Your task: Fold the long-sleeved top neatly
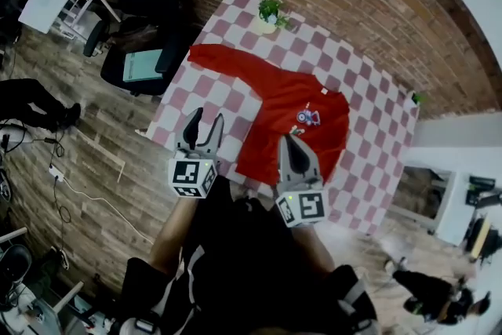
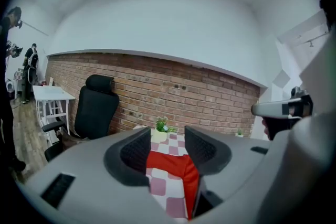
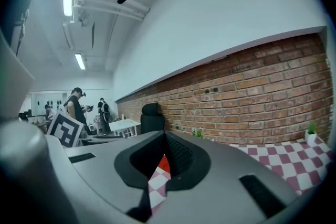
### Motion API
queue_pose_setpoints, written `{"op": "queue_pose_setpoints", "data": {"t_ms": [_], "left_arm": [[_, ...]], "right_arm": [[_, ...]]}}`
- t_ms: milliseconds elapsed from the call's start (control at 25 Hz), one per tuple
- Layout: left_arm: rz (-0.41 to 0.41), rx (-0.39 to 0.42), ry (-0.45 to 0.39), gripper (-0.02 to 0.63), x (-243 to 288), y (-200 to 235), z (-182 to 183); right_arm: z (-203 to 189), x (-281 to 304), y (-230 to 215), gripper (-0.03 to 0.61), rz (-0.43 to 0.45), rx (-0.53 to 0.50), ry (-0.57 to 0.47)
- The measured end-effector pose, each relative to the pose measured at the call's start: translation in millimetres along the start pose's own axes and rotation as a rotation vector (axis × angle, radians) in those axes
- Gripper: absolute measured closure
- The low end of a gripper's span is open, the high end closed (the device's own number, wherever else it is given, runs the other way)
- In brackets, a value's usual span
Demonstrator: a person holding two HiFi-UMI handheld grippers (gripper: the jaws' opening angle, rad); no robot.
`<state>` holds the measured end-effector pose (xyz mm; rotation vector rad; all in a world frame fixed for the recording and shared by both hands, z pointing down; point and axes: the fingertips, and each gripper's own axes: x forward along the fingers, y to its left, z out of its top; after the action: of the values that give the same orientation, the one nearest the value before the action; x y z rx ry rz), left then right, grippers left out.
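**Head view:** The red long-sleeved top [image 1: 292,115] lies flat on the table with the pink-and-white checked cloth [image 1: 369,90]. One sleeve stretches out toward the far left corner, while the body lies nearer the middle. A small potted plant [image 1: 271,14] stands at the far edge, and a black office chair [image 1: 141,35] is off the table's left side. Both of the person's forearms reach forward from the bottom of the frame, close together. The left gripper [image 1: 208,118] hangs over the bare cloth just left of the top's near hem, its jaws spread apart with nothing between them. The right gripper [image 1: 292,139] sits above the near hem of the top, its jaws drawn together to a point.

**Left gripper view:** The left gripper [image 2: 167,145] points almost level, tipped slightly down toward the brick wall. Its jaws stand wide, and the top [image 2: 178,170] shows in the gap, lying on the cloth beyond and not gripped. The plant [image 2: 161,125] is straight ahead.

**Right gripper view:** The right gripper [image 3: 164,139] also points nearly level along the wall. Its jaws meet at the tips with no cloth pinched, and only a sliver of the top [image 3: 164,163] shows below them.
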<state>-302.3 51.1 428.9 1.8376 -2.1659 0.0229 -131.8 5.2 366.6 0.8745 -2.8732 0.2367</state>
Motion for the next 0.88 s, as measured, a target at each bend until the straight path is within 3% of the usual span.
{"op": "queue_pose_setpoints", "data": {"t_ms": [280,400,880], "left_arm": [[0.069,-0.072,0.105,0.419,64,85,-19],[0.095,-0.115,0.186,0.419,92,119,-40],[0.144,-0.330,0.372,0.420,191,213,-122]], "right_arm": [[16,58,0,0.571,-0.018,-0.013,0.023],[12,79,-4,0.571,-0.026,-0.068,0.034],[6,155,-6,0.571,-0.078,-0.062,0.115]]}}
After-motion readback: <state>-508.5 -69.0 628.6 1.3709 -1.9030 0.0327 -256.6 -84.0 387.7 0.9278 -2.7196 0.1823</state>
